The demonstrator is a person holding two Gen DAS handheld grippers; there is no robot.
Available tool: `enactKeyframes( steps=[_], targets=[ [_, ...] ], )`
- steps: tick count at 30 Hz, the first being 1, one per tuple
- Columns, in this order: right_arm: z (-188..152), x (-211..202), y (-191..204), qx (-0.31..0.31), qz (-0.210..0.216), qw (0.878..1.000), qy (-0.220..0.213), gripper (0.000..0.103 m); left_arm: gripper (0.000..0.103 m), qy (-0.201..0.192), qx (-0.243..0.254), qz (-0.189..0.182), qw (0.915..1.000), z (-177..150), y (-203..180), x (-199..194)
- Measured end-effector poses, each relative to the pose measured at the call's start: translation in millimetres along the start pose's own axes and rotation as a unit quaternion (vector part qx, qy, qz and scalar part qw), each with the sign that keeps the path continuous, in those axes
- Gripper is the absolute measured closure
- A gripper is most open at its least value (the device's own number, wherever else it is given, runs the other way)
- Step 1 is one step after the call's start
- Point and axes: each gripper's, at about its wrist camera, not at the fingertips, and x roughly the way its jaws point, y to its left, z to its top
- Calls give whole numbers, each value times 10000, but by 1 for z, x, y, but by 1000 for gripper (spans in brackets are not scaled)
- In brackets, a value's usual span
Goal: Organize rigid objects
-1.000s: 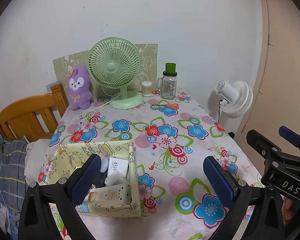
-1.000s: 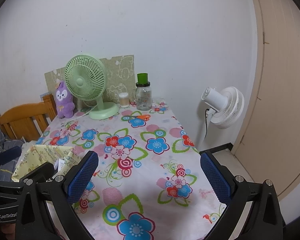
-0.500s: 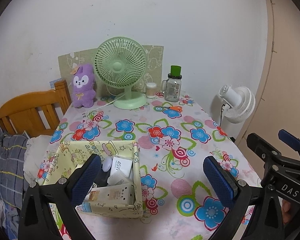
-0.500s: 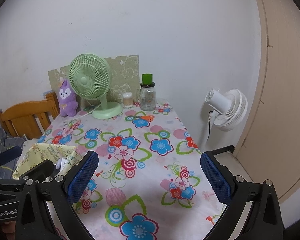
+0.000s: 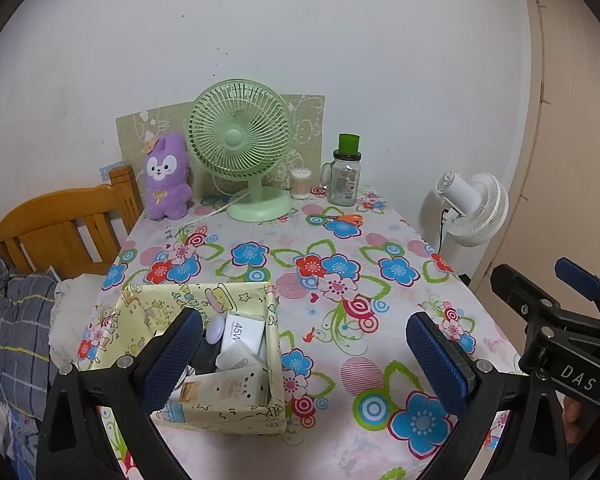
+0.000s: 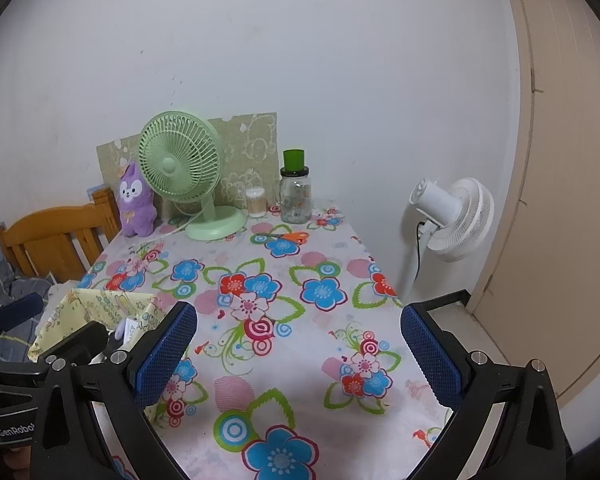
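- Both tools are up over the near end of the flowered table [image 5: 340, 368], and neither one is carrying a thing.
- Left gripper [image 5: 304, 356]: jaws spread wide, nothing between the blue pads, hanging above the front of the table.
- Right gripper [image 6: 298, 354]: same story, jaws wide apart and empty, above the bare floral cloth.
- The yellow patterned box [image 5: 274, 332] sits at the near left corner of the table, right under the left tool's left finger.
- Inside the box, a pile of small items: a white 45W charger box [image 5: 244, 330], a round white piece [image 5: 215, 327] just beside it, and a pale carton [image 5: 224, 390] lying across the front.
- Far end of the table: orange-handled scissors [image 5: 346, 219] lie flat near a glass jar with a green lid [image 5: 344, 176].
- Also back there, a green desk fan [image 5: 240, 148] with a purple plush toy [image 5: 166, 178] to its left and a cotton-swab tub [image 5: 301, 183] between fan and jar.
- Off the table's right edge, a white standing fan [image 5: 474, 210] against the wall.
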Motion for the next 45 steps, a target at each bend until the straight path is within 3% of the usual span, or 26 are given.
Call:
enactKeyframes(
  steps=[45],
  targets=[
    [3, -6, 7, -104, -39, 9998, -190, 0, 0, 59, 18, 18, 10000, 0, 4, 2]
  ],
)
